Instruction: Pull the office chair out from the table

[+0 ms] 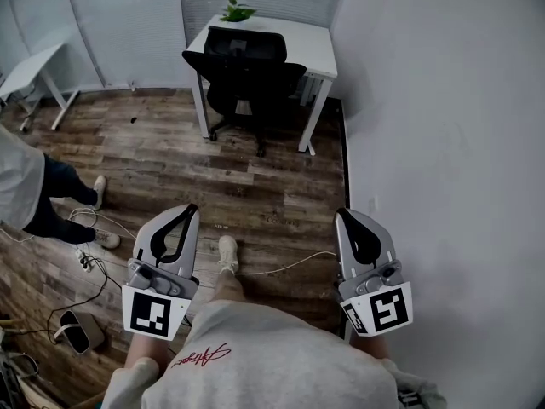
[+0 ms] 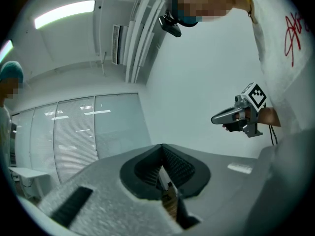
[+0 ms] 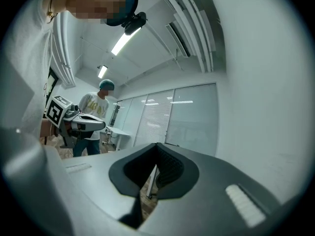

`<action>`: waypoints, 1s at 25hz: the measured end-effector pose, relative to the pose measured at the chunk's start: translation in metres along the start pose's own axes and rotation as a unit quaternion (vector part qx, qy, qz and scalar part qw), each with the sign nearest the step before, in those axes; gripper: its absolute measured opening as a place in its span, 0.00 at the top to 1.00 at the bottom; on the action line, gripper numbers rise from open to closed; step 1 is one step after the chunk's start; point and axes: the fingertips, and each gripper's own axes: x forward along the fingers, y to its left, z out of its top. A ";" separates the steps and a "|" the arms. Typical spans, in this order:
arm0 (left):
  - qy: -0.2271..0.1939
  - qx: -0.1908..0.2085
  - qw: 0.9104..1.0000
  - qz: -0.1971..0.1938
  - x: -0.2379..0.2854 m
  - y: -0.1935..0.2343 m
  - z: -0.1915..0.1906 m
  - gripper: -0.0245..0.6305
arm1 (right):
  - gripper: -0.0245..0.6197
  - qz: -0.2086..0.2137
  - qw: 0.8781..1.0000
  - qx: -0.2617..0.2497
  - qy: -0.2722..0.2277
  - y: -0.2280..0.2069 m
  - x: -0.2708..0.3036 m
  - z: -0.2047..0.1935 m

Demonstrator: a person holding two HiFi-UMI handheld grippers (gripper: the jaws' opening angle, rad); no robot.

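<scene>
Wooden floor: cables trail across it at the left. White table stands in the far corner. The black office chair is pushed in against the table, seat under the tabletop, backrest towards the camera. Left gripper and right gripper: fingers clenched together, nothing between them, both well apart from the chair. A green plant stands at the tabletop's rear; its pot cannot be made out

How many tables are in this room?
2. One white table stands in the far corner, black chair tucked under it; a second table sits at the left edge. More may be hidden.
</scene>
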 end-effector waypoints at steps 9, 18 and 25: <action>-0.007 0.002 1.000 -0.012 0.078 0.066 -0.020 0.97 | 0.96 -0.006 1.000 0.001 -0.002 -0.026 0.099 -0.013; -0.006 -0.013 1.000 -0.025 0.146 0.128 -0.038 0.97 | 0.96 -0.011 1.000 0.006 0.011 -0.051 0.187 -0.020; -0.004 -0.021 0.999 -0.031 0.191 0.164 -0.054 0.97 | 0.96 -0.014 1.000 0.008 0.021 -0.072 0.240 -0.025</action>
